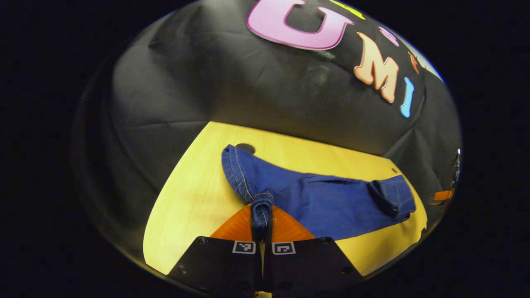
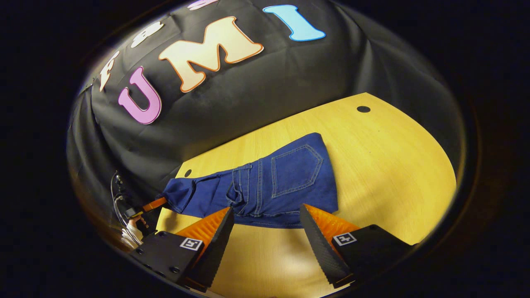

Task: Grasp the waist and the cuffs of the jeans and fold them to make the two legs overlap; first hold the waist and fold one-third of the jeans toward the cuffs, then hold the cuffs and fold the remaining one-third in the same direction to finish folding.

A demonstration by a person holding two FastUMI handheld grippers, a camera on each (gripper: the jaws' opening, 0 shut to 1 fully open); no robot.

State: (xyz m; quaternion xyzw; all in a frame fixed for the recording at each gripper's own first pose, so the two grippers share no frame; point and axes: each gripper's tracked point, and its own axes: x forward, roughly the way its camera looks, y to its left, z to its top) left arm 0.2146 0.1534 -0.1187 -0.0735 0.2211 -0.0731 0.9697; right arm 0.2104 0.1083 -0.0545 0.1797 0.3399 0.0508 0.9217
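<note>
Jeans (image 2: pixel 265 186) are lying across the table (image 2: pixel 393 165), legs already overlapped. You are pinching a bunched denim edge between the closed fingers of the left gripper (image 1: pixel 262 225), anchoring that end for the fold. You are holding the right gripper (image 2: pixel 265 231) wide apart and empty, just short of the waist's near edge.

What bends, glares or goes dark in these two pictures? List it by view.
Left gripper view: fisheye curves the yellow wooden table's edge; the blue denim jeans are sharp, evenly lit, the left gripper pinching a fold. Right gripper view: the same bowing; a soft sheen on the table's far right, the dim left edge shades the other gripper; the open right gripper is crisp.
</note>
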